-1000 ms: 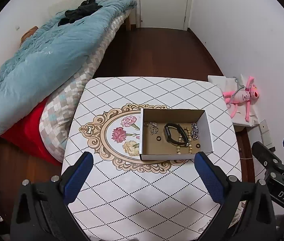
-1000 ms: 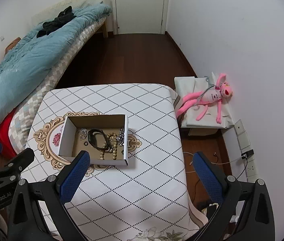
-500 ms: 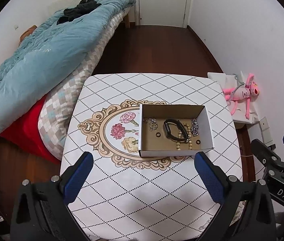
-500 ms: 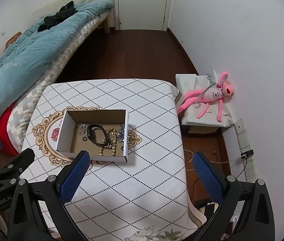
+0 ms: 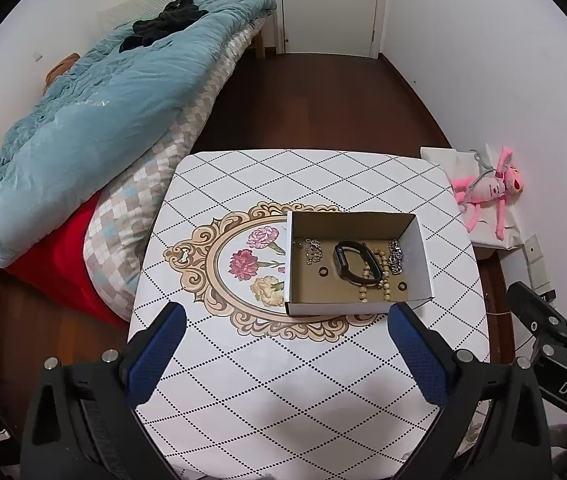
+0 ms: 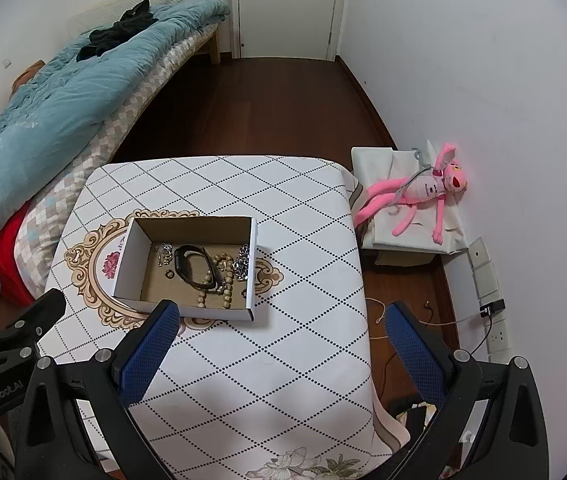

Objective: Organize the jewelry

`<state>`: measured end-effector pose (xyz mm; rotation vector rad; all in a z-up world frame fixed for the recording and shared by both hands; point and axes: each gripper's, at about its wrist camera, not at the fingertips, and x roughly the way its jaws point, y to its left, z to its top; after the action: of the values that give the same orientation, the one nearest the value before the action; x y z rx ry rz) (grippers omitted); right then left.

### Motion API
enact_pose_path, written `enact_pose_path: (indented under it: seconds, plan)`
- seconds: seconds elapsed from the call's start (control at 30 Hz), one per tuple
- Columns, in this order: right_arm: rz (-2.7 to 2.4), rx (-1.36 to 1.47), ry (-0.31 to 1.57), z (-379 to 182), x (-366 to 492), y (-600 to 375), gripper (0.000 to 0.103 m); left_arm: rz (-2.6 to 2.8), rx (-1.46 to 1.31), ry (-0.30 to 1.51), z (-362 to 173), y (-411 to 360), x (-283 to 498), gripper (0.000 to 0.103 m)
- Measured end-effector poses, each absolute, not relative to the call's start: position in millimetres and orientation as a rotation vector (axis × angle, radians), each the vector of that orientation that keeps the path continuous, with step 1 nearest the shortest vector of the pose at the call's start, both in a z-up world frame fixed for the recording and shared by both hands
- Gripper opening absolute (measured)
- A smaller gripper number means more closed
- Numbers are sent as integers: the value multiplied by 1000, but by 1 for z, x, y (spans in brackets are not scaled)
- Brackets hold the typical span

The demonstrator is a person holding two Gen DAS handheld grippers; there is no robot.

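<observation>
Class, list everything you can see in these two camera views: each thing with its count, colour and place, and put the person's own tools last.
box: one, white outside, brown inside, open, on the table
black band: one, in the box middle
bead strings: count unclear, tan, in the box beside the band
silver chains: at least two, at the box's left and right sides
small rings: at least two, dark, on the box floor
table: one, white cloth with diamond pattern and flower medallion
duvet: one, light blue, on the bed
plush toy: one, pink, by the wall
door: one, white, far end
left tool: one, black with blue pads, open
right tool: one, same, open
</observation>
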<state>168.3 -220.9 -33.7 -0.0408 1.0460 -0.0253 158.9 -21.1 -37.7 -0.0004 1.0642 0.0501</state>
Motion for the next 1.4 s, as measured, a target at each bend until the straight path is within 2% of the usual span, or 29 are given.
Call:
enact_pose_path:
  seconds: [1.4]
  plan:
    - [-5,-54,1065,-31,167,-219,103,66,-3,1065,-38,-14,153,103]
